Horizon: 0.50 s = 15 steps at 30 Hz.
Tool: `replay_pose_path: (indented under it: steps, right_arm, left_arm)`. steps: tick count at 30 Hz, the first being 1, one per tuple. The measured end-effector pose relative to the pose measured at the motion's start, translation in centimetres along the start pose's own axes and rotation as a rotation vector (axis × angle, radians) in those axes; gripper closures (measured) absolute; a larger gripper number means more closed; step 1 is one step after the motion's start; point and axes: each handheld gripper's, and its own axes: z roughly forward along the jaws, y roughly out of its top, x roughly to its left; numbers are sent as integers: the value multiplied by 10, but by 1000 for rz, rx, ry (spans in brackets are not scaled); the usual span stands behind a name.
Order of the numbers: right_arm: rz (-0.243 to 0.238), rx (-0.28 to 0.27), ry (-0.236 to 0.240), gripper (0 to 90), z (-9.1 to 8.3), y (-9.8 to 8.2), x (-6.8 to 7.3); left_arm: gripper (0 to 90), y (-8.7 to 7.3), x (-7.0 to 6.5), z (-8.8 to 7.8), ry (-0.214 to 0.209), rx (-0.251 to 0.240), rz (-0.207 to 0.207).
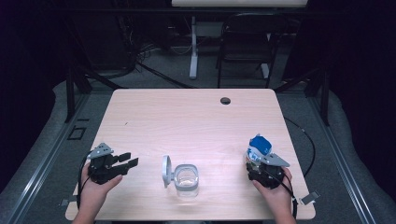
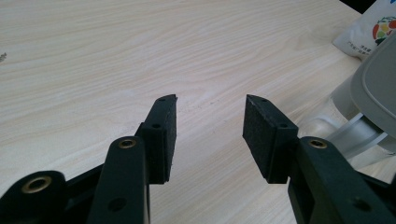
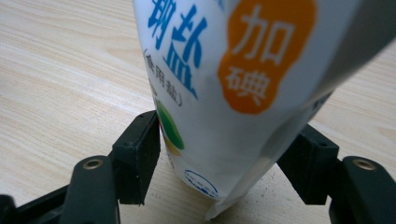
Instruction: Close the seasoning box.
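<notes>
My left gripper (image 1: 122,164) hovered low at the desk's (image 1: 196,116) near left corner, its black fingers (image 2: 164,133) spread apart over bare wood and gripping nothing. I judged it was waiting there, aimed toward the jar, ready to steady it. The pads looked matte and slightly grainy, with blunt, squared ends.

Just to the right, near the desk's front edge, stood the clear container (image 1: 187,180), squat and glassy with rounded corners. Its grey lid (image 1: 166,171) was swung open and stood upright at its left side, which left the mouth free for filling. In the left gripper view that lid (image 2: 380,81) showed as smooth grey plastic.

Well apart at the right, my right gripper (image 1: 256,161) had its fingers (image 3: 138,156) clamped on the salt bag (image 3: 238,84), a soft, glossy white pouch with blue and orange printing. I held it upright by its narrow lower end, probably to carry it over and pour.
</notes>
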Motion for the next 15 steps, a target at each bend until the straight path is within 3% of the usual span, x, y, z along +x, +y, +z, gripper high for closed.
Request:
replay_pose_path:
  steps: [5, 8, 15]
  right_arm:
    - [-20, 6, -12, 340, 0, -2, 0]
    - [19, -35, 8, 340, 5, -6, 2]
    - [31, -50, 3, 340, 7, -8, 3]
  left_arm:
    - [551, 0, 0, 0, 1, 2, -2]
    - [552, 0, 1, 0, 2, 5, -3]
    - [551, -1, 2, 1, 1, 9, -2]
